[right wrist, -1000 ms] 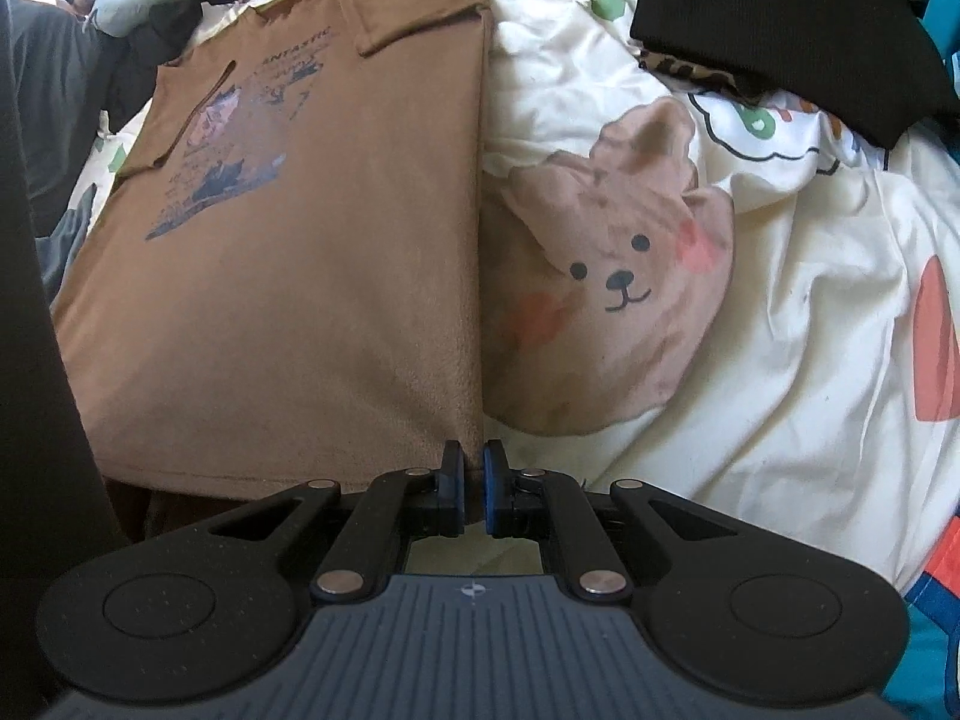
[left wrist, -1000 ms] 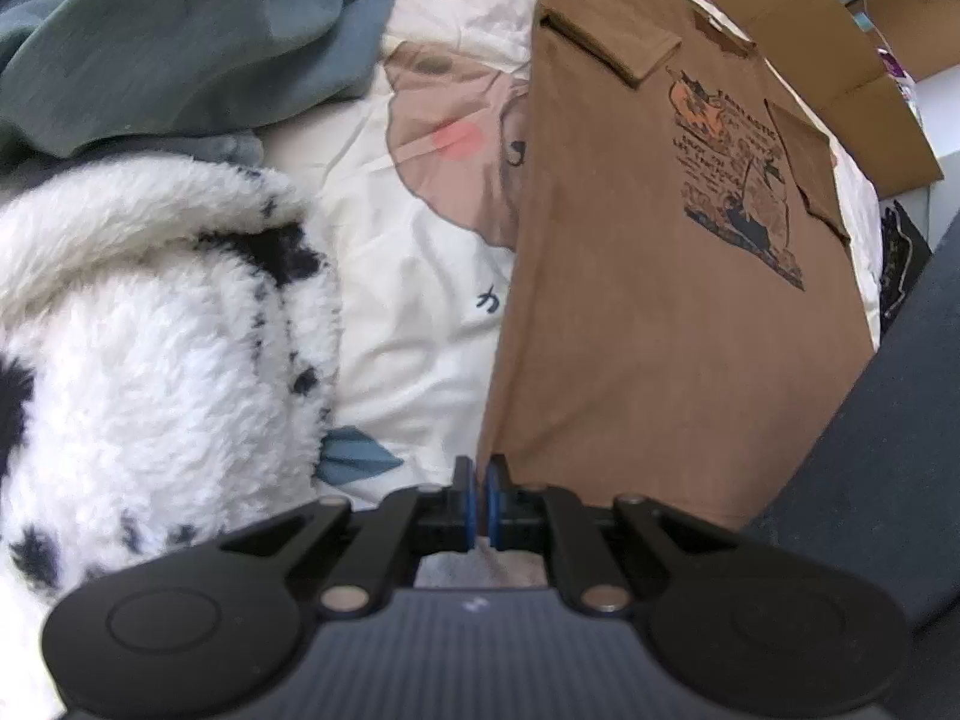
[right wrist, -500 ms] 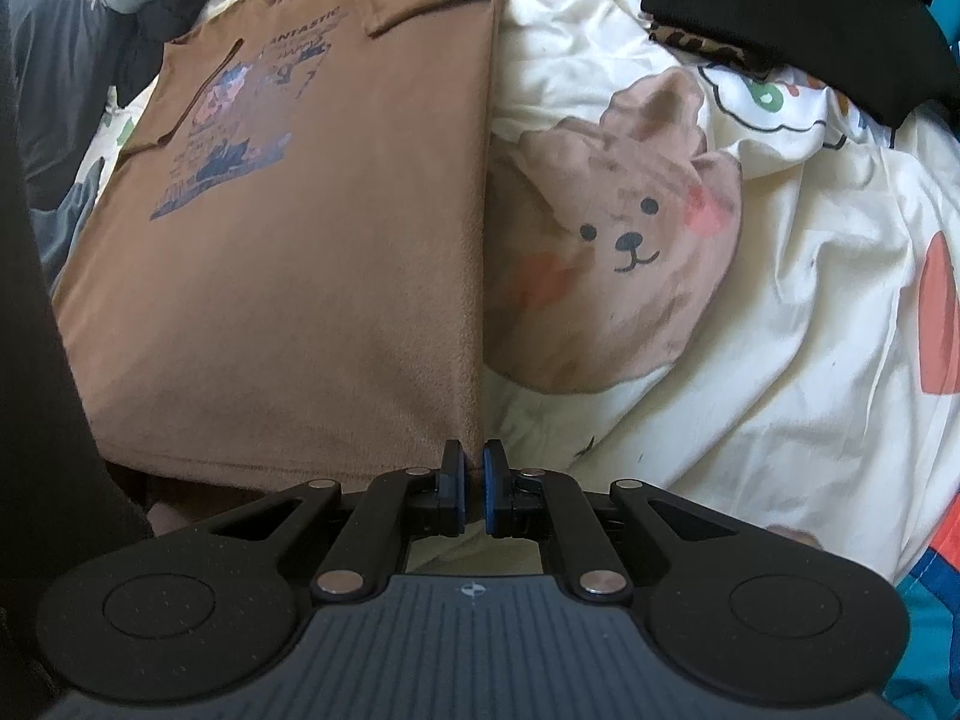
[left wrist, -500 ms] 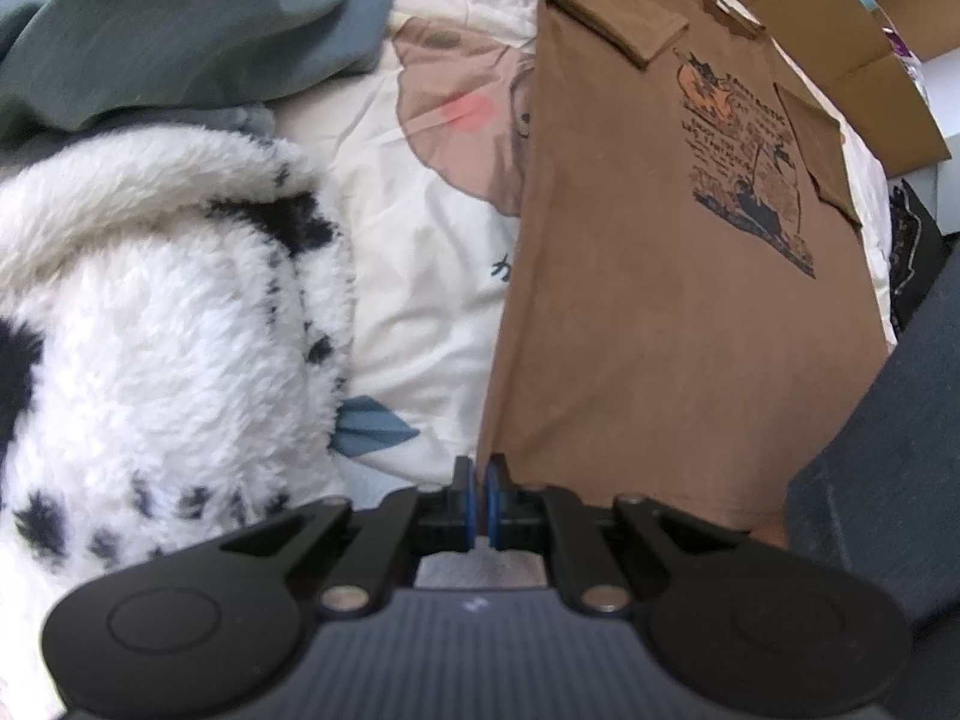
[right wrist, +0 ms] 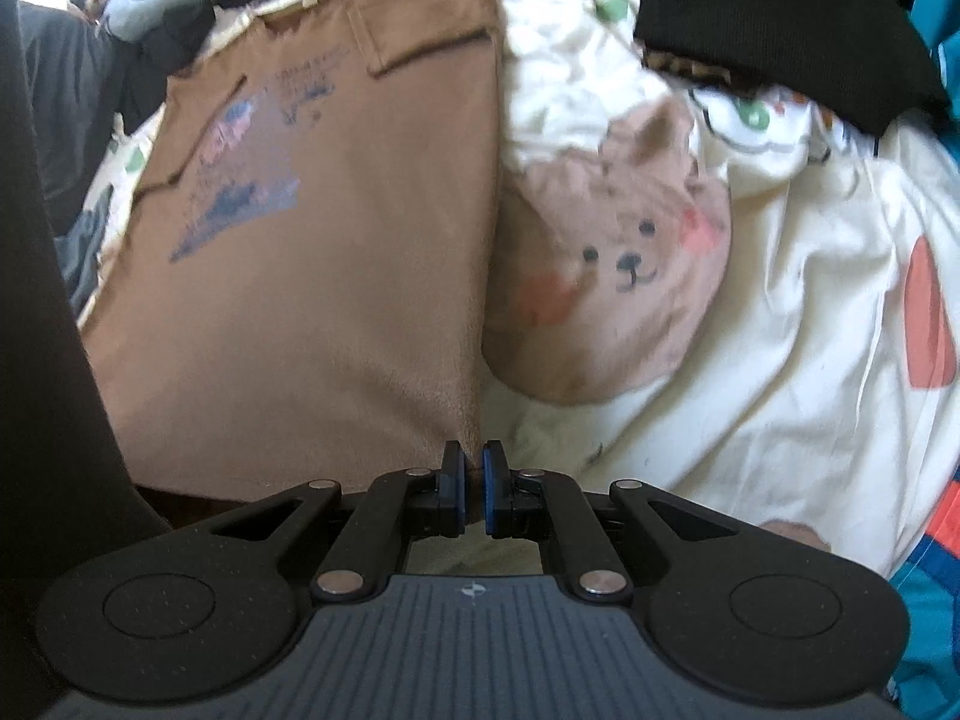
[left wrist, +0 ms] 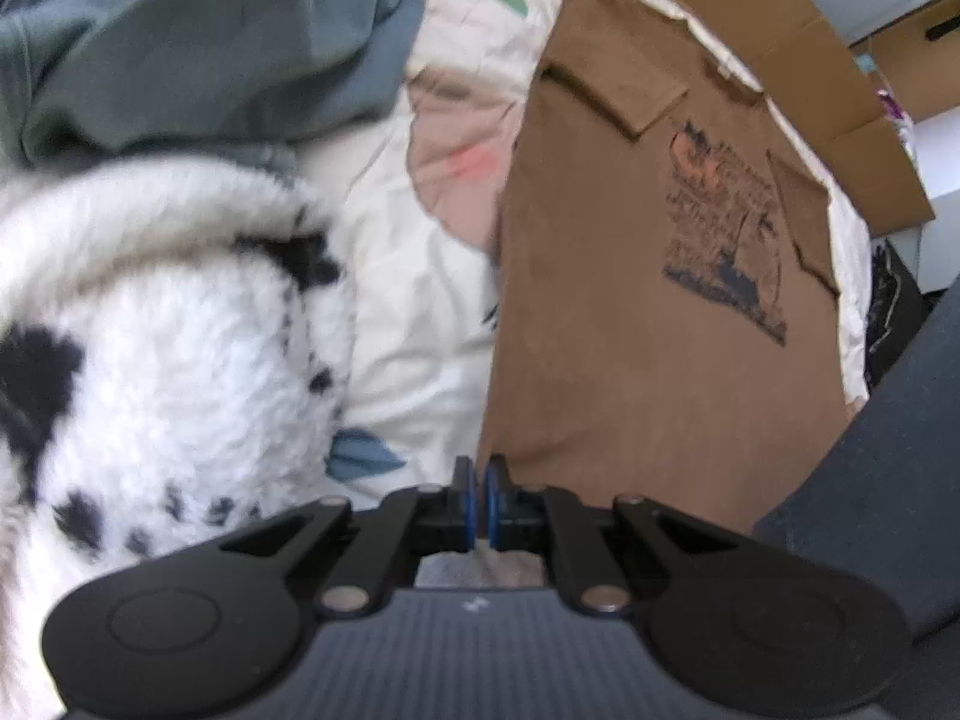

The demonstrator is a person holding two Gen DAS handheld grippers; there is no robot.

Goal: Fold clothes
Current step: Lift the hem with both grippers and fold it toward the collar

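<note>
On the bed, a brown T-shirt (left wrist: 630, 312) with sleeves folded in stretches lengthwise toward twelve o'clock from both claws, left claw (left wrist: 479, 501) and right claw (right wrist: 473, 495) each pinching a hem corner.

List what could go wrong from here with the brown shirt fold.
1. Each hand-held gripper, left and right, pinches only a hem corner of the brown T-shirt; a thin bite could slip mid-lift.
2. The folded-in sleeves lie loose and may flop open when the hem is carried over.
3. The fluffy spotted blanket and black garment crowd the sides, so a swinging edge might snag them.
</note>
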